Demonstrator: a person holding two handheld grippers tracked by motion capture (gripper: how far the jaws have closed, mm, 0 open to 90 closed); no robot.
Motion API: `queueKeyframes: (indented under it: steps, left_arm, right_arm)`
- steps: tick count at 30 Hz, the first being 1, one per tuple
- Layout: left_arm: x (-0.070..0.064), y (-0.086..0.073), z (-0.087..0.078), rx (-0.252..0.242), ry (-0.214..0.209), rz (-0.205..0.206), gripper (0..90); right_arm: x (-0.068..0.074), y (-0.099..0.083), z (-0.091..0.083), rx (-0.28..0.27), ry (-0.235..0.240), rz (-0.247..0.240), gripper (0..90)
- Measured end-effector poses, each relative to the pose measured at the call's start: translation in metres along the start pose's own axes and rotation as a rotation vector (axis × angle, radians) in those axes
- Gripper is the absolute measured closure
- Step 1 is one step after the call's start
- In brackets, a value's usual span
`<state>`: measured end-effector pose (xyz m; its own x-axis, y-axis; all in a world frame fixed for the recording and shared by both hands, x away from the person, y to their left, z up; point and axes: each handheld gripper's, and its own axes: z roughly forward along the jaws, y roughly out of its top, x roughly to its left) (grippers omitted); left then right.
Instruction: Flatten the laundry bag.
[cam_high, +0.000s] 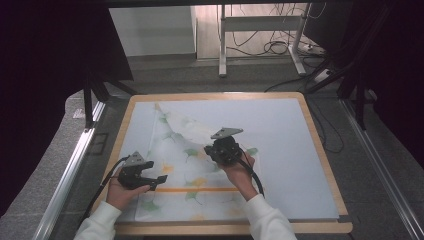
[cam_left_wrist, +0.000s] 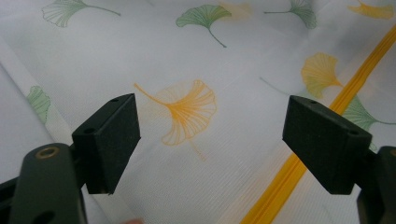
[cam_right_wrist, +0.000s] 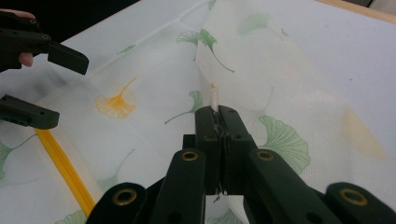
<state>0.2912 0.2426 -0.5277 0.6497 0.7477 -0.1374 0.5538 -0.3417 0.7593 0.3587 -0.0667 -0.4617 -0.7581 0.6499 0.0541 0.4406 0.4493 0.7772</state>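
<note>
Here, a thin white cloth printed with green and yellow ginkgo leaves lies spread over the pale mat that covers the wooden table. It takes up the left and middle of the mat, and an orange stripe runs across it near the person's edge. Its far part is folded over, so that a pale flap reaches toward the far left corner of the mat.

The right gripper has its two black jaws pressed together on a raised ridge of the cloth. In the right gripper view a narrow pinch of fabric stands up between the jaw tips, and the cloth slopes away from it on both sides. In the high view this gripper sits above the middle of the cloth, held in the person's right hand.

The left gripper hovers over the cloth with its jaws wide apart and nothing between them. Beneath the gap lies a yellow ginkgo leaf, and the orange stripe passes under the right-hand jaw. In the high view it is near the left edge of the cloth, held in the left hand. The two grippers are well apart.
</note>
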Motion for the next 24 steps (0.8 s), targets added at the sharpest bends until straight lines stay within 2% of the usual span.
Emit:
queueKeyframes:
  steps: [24]
  left_arm:
    - [0.001,0.000,-0.001,-0.009,-0.005,-0.011,18.7]
  right_arm:
    - [-0.025,-0.002,-0.003,-0.025,-0.052,0.051,87.2]
